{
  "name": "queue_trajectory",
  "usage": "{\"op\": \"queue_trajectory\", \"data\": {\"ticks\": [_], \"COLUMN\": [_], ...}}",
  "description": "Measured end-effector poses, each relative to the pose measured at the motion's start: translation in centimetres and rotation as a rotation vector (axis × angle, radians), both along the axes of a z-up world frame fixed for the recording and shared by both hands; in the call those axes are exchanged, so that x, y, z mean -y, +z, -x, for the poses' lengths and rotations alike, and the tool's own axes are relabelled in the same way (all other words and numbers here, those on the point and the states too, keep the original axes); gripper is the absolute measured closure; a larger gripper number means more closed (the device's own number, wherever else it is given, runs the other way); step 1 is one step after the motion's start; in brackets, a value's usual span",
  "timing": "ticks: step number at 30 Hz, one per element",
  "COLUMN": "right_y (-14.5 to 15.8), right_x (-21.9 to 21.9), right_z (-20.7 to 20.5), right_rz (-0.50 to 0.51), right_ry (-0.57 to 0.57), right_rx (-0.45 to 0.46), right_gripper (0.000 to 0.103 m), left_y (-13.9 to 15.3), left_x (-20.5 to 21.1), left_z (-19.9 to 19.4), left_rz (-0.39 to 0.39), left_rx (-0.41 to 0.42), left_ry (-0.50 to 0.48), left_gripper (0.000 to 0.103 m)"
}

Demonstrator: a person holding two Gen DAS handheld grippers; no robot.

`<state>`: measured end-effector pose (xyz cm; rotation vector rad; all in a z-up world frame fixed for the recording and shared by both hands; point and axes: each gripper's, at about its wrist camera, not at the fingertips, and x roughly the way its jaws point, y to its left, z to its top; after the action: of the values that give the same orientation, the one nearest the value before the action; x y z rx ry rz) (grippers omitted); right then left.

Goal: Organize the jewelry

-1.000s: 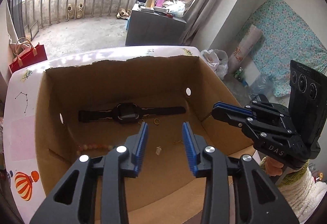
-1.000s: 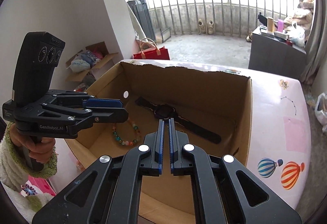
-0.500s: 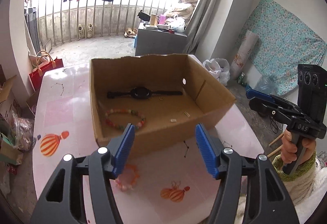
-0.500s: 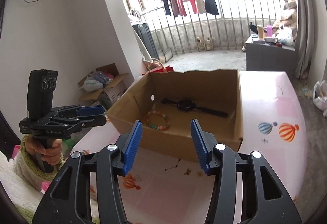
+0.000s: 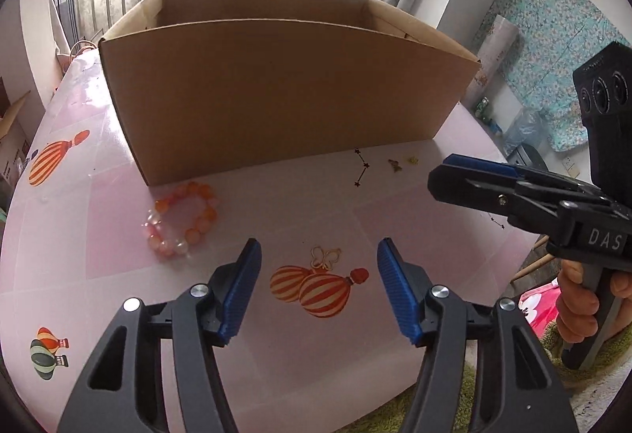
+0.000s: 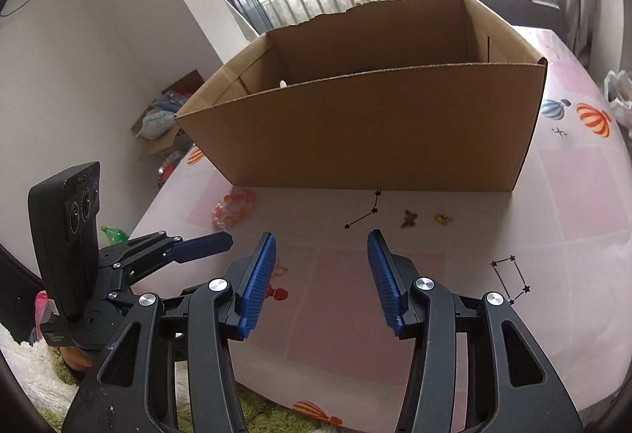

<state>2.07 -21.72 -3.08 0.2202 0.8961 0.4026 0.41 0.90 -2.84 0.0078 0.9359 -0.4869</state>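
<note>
The cardboard box [image 5: 276, 97] is the big thing here, and from this low its near wall is blocking everything inside, so you're not seeing what's lying in it. It's sitting on the pink table [image 5: 98, 243] with the balloon prints.

Just in front of the box's near wall, toward its left corner, an orange and pale pink bead bracelet [image 5: 181, 219] is lying flat on the table, a loose ring of round glossy beads. Further out from the box, a thin gold butterfly-outline piece [image 5: 326, 257] is resting right by a printed balloon. Near the box's right corner, two tiny charms are sitting side by side: a brownish butterfly charm [image 6: 409, 218] and a yellow charm [image 6: 443, 218] that's too small to make out.

You're holding the left gripper [image 5: 318, 290] with its jaws apart and nothing between them, just beyond the gold butterfly. The right gripper [image 6: 320, 275] is also gaping, empty, hovering over bare table in front of the box.
</note>
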Motion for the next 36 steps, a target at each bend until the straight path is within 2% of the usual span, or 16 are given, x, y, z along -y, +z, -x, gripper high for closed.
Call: {"op": "queue_trajectory", "data": {"ticks": [9, 13, 18, 29, 36], "right_y": [-1.1, -1.2, -1.5, -1.4, -1.3], "right_x": [-0.1, 0.2, 0.6, 0.2, 0.1], "right_z": [-0.3, -0.3, -0.2, -0.4, -0.5], "right_rz": [0.019, 0.013, 0.009, 0.009, 0.011], "right_ry": [-0.010, -0.015, -0.023, -0.025, -0.028], "right_rx": [-0.003, 0.004, 0.002, 0.008, 0.006], "right_gripper": [0.056, 0.056, 0.056, 0.056, 0.056], "left_y": [-1.5, -1.7, -1.9, -2.1, -2.5], "left_x": [2.5, 2.7, 3.1, 3.4, 3.5], "left_z": [-0.5, -0.7, -0.5, -0.1, 0.2], "left_rz": [-0.108, -0.133, -0.171, -0.202, -0.209], "left_rx": [0.034, 0.043, 0.056, 0.061, 0.098], "left_ry": [-0.024, -0.034, -0.049, -0.092, -0.113], "left_gripper": [0.065, 0.066, 0.076, 0.079, 0.083]}}
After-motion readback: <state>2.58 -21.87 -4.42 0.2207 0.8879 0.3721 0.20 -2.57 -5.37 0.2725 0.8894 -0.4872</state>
